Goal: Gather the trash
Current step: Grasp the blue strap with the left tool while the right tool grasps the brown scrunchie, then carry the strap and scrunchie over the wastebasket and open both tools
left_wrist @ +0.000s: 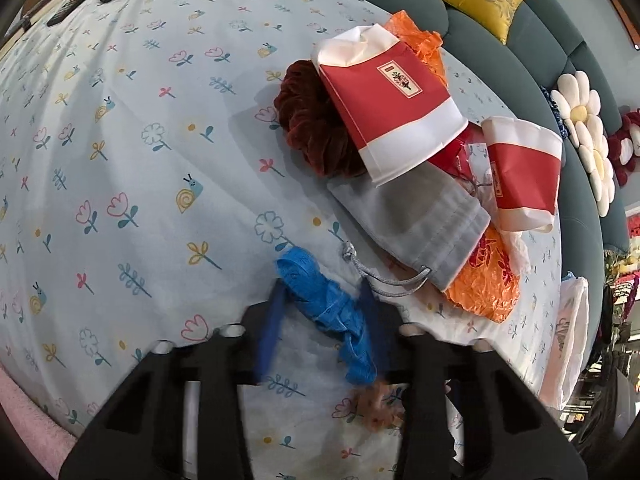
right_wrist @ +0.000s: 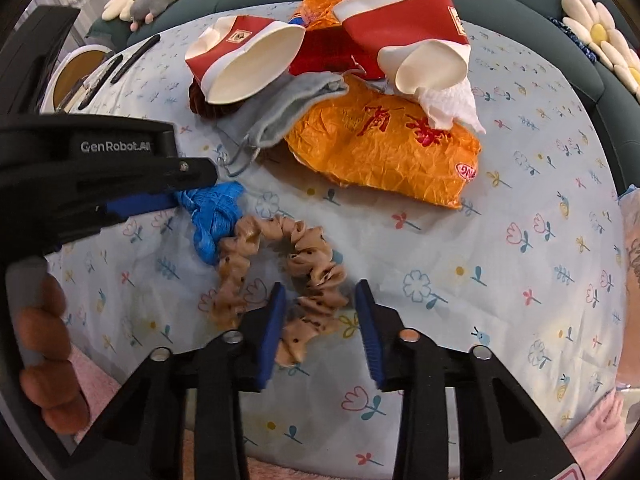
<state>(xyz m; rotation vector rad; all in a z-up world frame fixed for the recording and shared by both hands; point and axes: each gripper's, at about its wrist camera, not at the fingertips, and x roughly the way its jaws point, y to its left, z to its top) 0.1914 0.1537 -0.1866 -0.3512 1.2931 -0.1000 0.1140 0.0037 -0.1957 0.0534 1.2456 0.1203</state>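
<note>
Picking-up step: left gripper (left_wrist: 322, 322) pinching blue plastic strip (left_wrist: 320, 300); right gripper (right_wrist: 320, 320) part-open astride beige scrunchie (right_wrist: 280, 268), both just before orange bag (right_wrist: 384, 148). Next: probably lifting clear.

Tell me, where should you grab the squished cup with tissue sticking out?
Probably pinch the flattened open rim of the squished cup, beside the tissue, coming from above. It lies on its side, crushed thin there, with its mouth facing the camera.
</note>
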